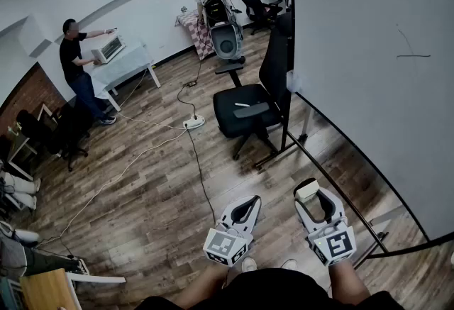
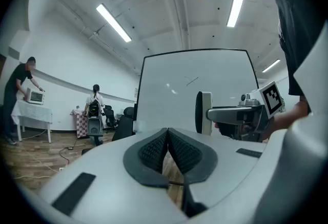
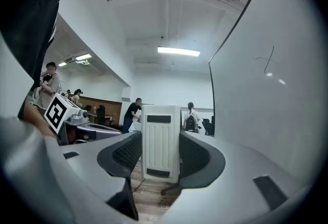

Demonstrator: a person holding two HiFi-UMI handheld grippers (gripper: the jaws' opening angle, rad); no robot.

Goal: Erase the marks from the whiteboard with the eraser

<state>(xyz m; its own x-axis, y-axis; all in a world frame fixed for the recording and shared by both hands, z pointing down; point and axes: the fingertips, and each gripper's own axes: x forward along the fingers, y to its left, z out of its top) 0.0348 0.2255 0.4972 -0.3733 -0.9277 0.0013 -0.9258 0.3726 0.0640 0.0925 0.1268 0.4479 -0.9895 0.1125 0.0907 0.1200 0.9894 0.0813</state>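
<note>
A large whiteboard [image 1: 369, 67] on a black frame stands at the right, bearing thin dark pen marks [image 1: 410, 48]. The same marks [image 3: 266, 61] show on the board in the right gripper view, and faintly on the whiteboard [image 2: 195, 82] in the left gripper view. My right gripper [image 1: 310, 194] is shut on a white eraser [image 3: 160, 141], held upright between its pads, low and in front of the board. The eraser [image 1: 306, 190] shows at its tip in the head view. My left gripper [image 1: 245, 209] hangs beside it, shut, with nothing between its pads [image 2: 154, 148].
A black office chair [image 1: 252, 103] stands by the board's left edge, with the board's foot rail [image 1: 333, 184] running across the wooden floor. A power strip and cables [image 1: 193, 121] lie on the floor. Two people stand far off by a white table [image 1: 124, 64].
</note>
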